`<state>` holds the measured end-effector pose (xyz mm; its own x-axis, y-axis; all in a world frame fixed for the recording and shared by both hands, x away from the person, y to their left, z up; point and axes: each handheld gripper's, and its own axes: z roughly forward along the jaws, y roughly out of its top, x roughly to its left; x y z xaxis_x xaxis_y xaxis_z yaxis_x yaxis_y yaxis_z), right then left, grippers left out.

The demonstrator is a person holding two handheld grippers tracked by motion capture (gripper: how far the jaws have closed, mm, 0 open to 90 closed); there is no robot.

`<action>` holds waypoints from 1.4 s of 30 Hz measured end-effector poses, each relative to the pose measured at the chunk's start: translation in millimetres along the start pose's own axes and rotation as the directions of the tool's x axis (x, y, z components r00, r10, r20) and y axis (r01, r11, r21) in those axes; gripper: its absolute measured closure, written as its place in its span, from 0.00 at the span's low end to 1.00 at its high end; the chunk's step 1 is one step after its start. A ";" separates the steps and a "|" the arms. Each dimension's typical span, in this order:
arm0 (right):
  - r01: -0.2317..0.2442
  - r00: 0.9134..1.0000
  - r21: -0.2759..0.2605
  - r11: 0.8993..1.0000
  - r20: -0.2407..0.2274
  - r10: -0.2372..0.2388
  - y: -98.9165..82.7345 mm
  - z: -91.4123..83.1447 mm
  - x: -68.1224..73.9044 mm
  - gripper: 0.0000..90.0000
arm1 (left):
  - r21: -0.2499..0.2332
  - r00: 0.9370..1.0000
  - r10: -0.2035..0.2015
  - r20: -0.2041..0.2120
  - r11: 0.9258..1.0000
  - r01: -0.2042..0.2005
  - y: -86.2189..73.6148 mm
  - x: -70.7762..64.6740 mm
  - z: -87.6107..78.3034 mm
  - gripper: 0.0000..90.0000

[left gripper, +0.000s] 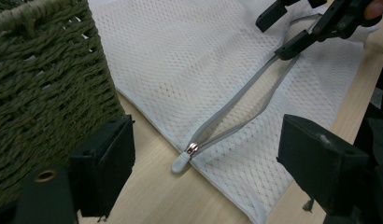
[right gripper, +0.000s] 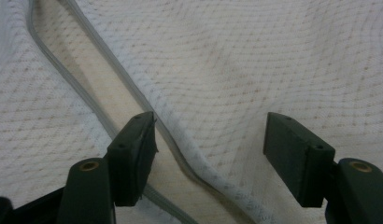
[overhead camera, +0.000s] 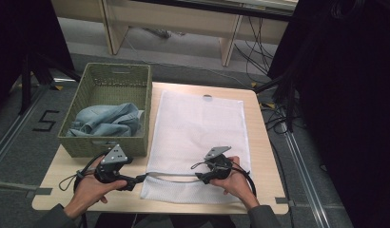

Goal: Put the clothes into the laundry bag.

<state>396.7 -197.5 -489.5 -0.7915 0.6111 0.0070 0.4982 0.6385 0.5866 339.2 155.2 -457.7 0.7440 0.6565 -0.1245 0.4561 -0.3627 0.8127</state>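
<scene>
A white mesh laundry bag lies flat on the wooden table. Its grey zipper runs along the near end and is partly undone, so the table shows through the gap. The zipper pull lies at the bag's left corner, just ahead of my open left gripper and between its jaws but untouched. My right gripper is open too, with the upper zipper edge running between its jaws; its left pad sits over the gap. In the high view, the left gripper and right gripper face each other across the zipper.
A green woven basket stands on the table's left side, close to the left gripper, with a blue-grey garment inside. The table's near edge runs just under both hands. Cables and dark stands crowd the floor to the right.
</scene>
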 end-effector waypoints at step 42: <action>0.079 0.995 -0.137 0.987 0.066 -0.070 33.5 -16.0 -7.5 0.99 | -0.070 0.965 0.021 -0.261 0.997 -0.041 59.0 67.1 -60.6 0.16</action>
<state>413.7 -188.2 -457.0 -0.7994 0.5943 -0.0881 0.3811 0.6149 0.6904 386.3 218.0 -383.6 0.6004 0.7984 0.0452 0.3905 -0.3421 0.8547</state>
